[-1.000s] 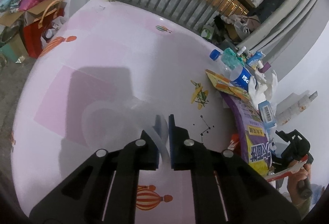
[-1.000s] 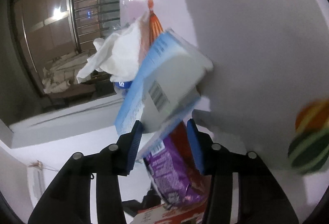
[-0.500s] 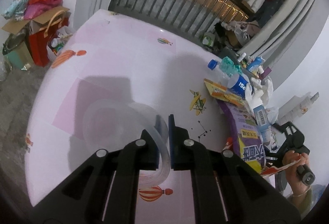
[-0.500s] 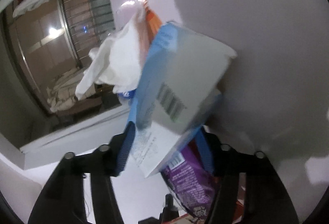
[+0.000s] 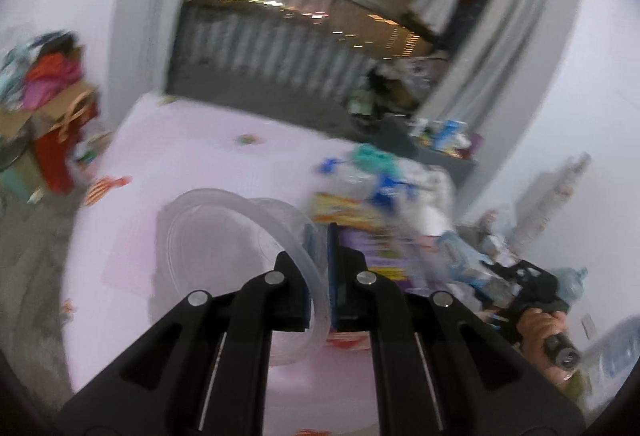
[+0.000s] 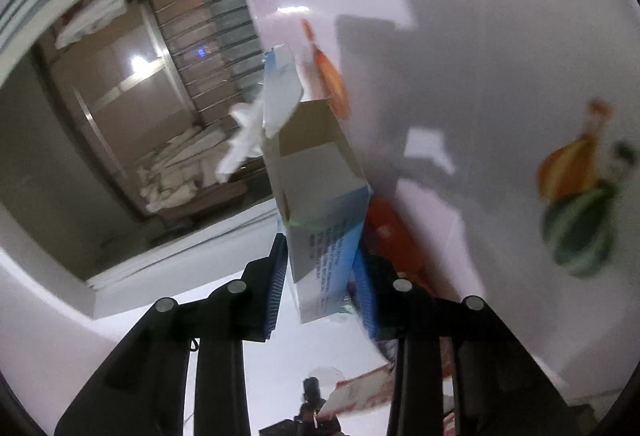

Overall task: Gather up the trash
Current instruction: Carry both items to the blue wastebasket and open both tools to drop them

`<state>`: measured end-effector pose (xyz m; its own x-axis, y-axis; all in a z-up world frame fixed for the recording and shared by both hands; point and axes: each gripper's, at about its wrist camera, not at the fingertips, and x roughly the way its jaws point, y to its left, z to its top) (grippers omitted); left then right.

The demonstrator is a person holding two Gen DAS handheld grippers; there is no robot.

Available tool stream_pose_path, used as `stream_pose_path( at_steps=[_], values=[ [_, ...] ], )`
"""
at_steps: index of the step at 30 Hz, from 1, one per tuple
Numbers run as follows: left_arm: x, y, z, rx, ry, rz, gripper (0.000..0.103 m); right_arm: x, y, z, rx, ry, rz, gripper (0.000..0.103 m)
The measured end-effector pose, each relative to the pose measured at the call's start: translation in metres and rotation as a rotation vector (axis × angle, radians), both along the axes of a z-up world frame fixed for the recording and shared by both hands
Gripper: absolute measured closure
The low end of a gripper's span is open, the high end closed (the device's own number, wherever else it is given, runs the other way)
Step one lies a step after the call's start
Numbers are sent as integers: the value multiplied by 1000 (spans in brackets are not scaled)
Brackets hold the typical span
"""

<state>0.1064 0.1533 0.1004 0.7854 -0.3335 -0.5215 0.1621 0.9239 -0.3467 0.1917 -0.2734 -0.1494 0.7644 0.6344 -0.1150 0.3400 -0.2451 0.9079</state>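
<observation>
My left gripper (image 5: 319,248) is shut on the rim of a clear plastic container (image 5: 240,248) and holds it lifted and tilted above the pink table (image 5: 192,140). My right gripper (image 6: 320,268) is shut on a blue-and-white cardboard box (image 6: 320,204) with an open flap, held above the table's edge. In the left wrist view the right gripper (image 5: 520,284) shows at the right with the box (image 5: 460,252). A blurred heap of trash (image 5: 380,196) lies at the table's right edge: a plastic bottle, white tissue, a purple packet, a yellow wrapper.
A cardboard box and a red bag (image 5: 60,140) with clothes stand on the floor at the left. A railing (image 5: 280,48) runs behind the table. A white wall (image 5: 580,116) and a curtain are on the right. An orange packet (image 6: 392,236) lies under the held box.
My left gripper has lifted and tilted the clear container up off the table. My right gripper has closed on the box and lifted it away from the tissue and the heap.
</observation>
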Motion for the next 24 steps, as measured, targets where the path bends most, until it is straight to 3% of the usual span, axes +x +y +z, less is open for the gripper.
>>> stream_pose_path(
  at_steps=[7,12,15,18,24],
  values=[
    [-2,-116,35,-5,-69,-284,99,-48,-66,30,-24,-116,-88,71],
    [10,-216,39,-18,-36,-478,99,-98,-133,29,-70,-106,-218,71],
    [21,-285,28,-8,23,-588,99,-132,-172,21,-118,-48,-297,71],
    [34,-356,10,-11,111,-692,99,-159,-214,14,-231,42,-354,71],
    [58,-485,-43,17,284,-849,99,-171,-273,-1,-342,167,-425,71]
  ],
)
